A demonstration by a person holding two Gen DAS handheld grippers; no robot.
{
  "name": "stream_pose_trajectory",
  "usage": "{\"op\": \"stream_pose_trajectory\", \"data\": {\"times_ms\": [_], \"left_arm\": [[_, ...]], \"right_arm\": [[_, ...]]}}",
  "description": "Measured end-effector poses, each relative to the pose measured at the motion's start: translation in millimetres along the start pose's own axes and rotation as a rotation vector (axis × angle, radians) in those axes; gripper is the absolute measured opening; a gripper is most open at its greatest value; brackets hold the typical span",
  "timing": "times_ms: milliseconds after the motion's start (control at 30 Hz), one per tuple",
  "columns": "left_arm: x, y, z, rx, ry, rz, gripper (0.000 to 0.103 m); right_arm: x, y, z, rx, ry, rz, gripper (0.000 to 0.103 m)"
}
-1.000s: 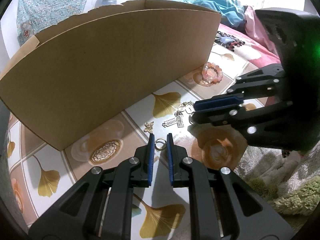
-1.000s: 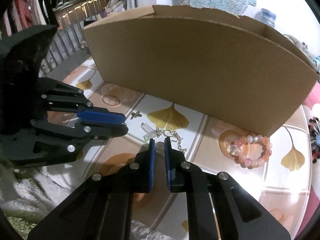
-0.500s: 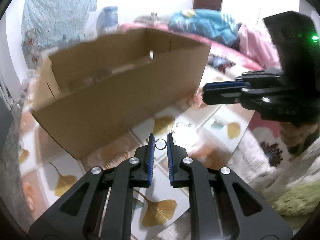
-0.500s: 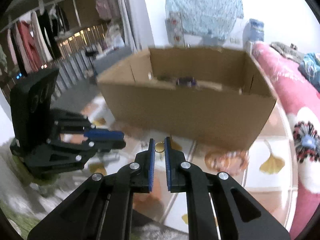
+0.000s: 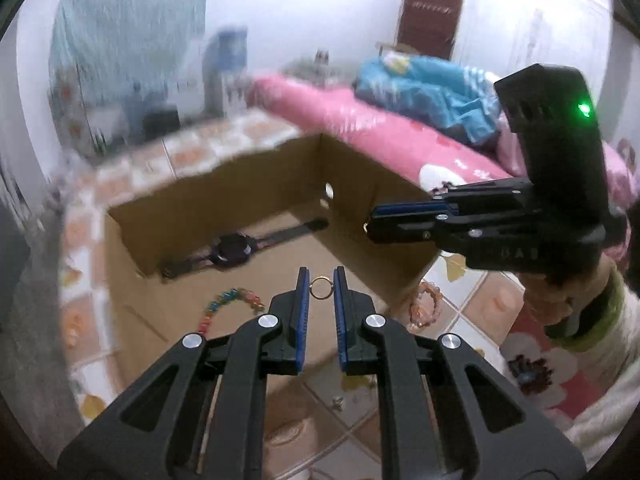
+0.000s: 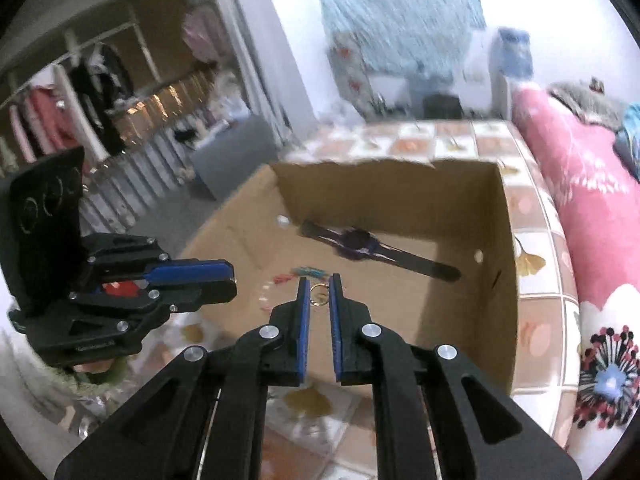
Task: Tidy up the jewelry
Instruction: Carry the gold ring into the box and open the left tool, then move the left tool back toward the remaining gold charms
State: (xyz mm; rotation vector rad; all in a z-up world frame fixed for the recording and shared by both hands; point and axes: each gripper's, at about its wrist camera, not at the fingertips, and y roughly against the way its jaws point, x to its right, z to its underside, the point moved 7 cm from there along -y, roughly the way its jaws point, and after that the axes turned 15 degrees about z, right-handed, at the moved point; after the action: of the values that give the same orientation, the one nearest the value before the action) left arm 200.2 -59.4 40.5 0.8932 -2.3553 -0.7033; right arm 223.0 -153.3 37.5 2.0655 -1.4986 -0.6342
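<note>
Both tongs [image 5: 321, 289] [image 6: 319, 294] raised over box [image 5: 256, 184]; contents blurred, perhaps watch [image 5: 234, 249].

Both claws are angling downward side by side, the left claw [image 5: 321, 286] pinching a small ring between its blue pads and the right claw [image 6: 319, 292] doing likewise, a green-cuffed hand [image 5: 560, 300] gripping the right one's handle.

— What carries everything here?

— A tabletop covered in a tiled cloth with yellow ginkgo leaves and orange medallions [image 5: 476, 304].

— And what lies directly on it?

— An open brown cardboard box [image 6: 508, 280] stands on it, and a pink beaded bracelet [image 5: 426, 306] lies on the cloth just beside the box's near corner. A small pale trinket [image 5: 338, 401], too blurred to name, lies nearer the camera.
</note>
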Motion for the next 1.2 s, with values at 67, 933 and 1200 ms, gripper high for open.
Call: {"op": "stream_pose_trajectory", "data": {"times_ms": [67,933,1200], "left_arm": [[-14.5,-16.8,-5.6,-0.035,0.061,0.012,0.011],[-15.0,29.0,5.8,0.111,0.14,0.014,0.012],[29.6,73.3,58.5,0.165,0.045,0.091,0.02]], "right_arm": [[3.9,-21.4,-2.6,-0.067,-0.005,-0.008,0.01],[40.0,51.7,-3.5,0.09,-0.143,-0.017,0.036],[29.1,94.8,56.3,0.135,-0.156,-0.032,0.038]]}}
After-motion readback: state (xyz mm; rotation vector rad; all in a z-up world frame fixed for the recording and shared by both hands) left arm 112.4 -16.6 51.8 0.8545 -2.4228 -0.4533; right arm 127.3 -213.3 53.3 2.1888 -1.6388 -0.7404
